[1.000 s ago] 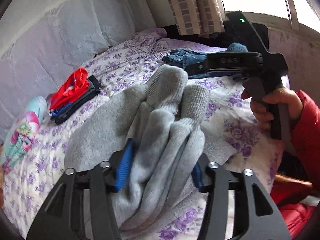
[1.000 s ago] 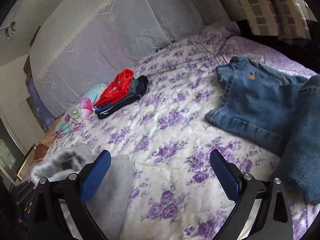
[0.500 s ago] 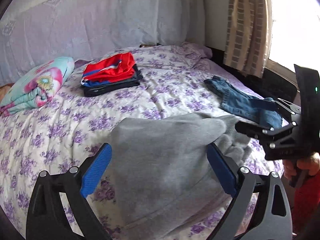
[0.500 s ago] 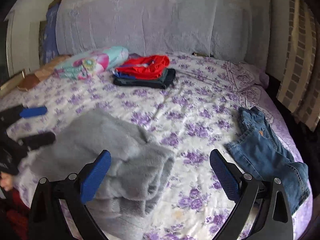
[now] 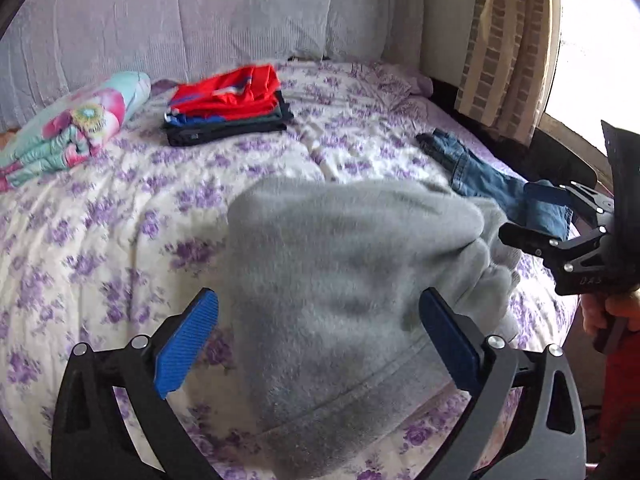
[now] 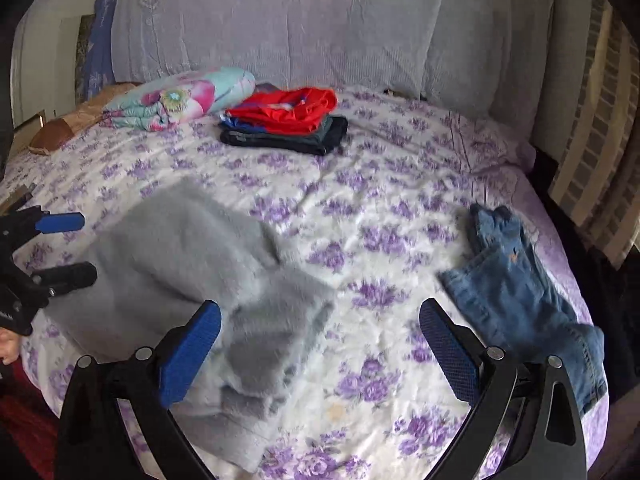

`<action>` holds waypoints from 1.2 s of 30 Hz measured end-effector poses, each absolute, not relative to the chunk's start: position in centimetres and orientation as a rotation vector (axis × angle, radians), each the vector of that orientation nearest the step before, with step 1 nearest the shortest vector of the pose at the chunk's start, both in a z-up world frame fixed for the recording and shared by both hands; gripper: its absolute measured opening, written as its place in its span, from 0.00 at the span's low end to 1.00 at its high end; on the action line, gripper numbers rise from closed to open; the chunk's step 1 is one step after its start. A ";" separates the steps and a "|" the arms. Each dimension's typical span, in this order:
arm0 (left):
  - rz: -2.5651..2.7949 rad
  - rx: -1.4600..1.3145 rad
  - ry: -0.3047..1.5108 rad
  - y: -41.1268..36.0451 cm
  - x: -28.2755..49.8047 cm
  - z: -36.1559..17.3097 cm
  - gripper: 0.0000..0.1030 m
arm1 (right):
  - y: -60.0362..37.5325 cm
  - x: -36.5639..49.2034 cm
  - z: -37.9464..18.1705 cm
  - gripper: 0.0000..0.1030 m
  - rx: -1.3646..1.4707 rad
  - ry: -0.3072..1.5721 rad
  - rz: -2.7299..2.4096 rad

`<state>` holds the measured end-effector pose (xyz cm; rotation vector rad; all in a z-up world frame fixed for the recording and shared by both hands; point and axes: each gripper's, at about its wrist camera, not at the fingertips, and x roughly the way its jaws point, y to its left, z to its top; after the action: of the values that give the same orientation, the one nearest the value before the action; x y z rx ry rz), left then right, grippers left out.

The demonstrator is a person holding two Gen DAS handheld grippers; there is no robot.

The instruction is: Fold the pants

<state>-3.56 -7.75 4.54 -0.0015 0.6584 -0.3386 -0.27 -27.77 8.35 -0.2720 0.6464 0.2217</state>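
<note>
The left gripper [image 5: 318, 336] has just been opening — its blue pads [image 5: 186, 342] now stand wide apart, gripping nothing. The right gripper [image 6: 320, 346] is spread wide too, tilted downward — a hand [image 5: 612, 312] grips its handle.

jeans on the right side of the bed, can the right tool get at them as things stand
Probably yes. The jeans lie flat on the bedspread just ahead and to the right of the right tool, which is open and empty, with nothing between them. The grey pants lie off to the left.

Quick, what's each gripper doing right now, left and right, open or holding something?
Left gripper: open, jaws just opened wide off the grey pants, gripping nothing.
Right gripper: open, holding nothing.
</note>
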 end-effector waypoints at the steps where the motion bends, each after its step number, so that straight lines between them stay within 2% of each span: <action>1: -0.344 0.014 0.632 -8.0 -3.9 5.3 0.95 | -27.3 -0.1 9.5 0.97 -0.246 0.625 0.254; 6: -0.424 0.057 0.674 -10.7 -4.3 4.3 0.95 | -23.2 2.4 11.0 0.97 -0.148 0.620 0.381; 9: -0.408 0.095 0.737 -12.1 -4.6 1.1 0.95 | -20.1 4.0 9.0 0.97 -0.165 0.683 0.429; 12: -0.379 0.119 0.697 -12.5 -6.2 -0.7 0.95 | -18.5 6.3 4.6 0.97 -0.202 0.824 0.437; 14: -0.376 0.129 0.683 -12.6 -6.7 -1.2 0.95 | -18.4 7.0 2.0 0.97 -0.234 0.840 0.444; 19: -0.361 0.128 0.641 -12.9 -7.3 -1.8 0.96 | -19.5 7.5 1.7 0.97 -0.140 0.848 0.501; 23: -0.426 0.074 0.665 -11.5 -7.0 -0.2 0.96 | -19.8 6.3 2.8 0.97 -0.163 0.795 0.462; 31: -0.337 -0.115 0.566 -4.8 -1.9 7.9 0.96 | -24.1 -0.3 9.8 0.97 -0.178 0.608 0.313; 36: -0.340 -0.096 0.663 -6.2 3.6 7.2 0.96 | -24.3 -3.1 9.2 0.97 -0.191 0.609 0.323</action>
<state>3.62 -6.22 7.17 -0.0962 0.6627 -0.3399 -3.09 -24.26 9.19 -0.1910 0.6087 0.3227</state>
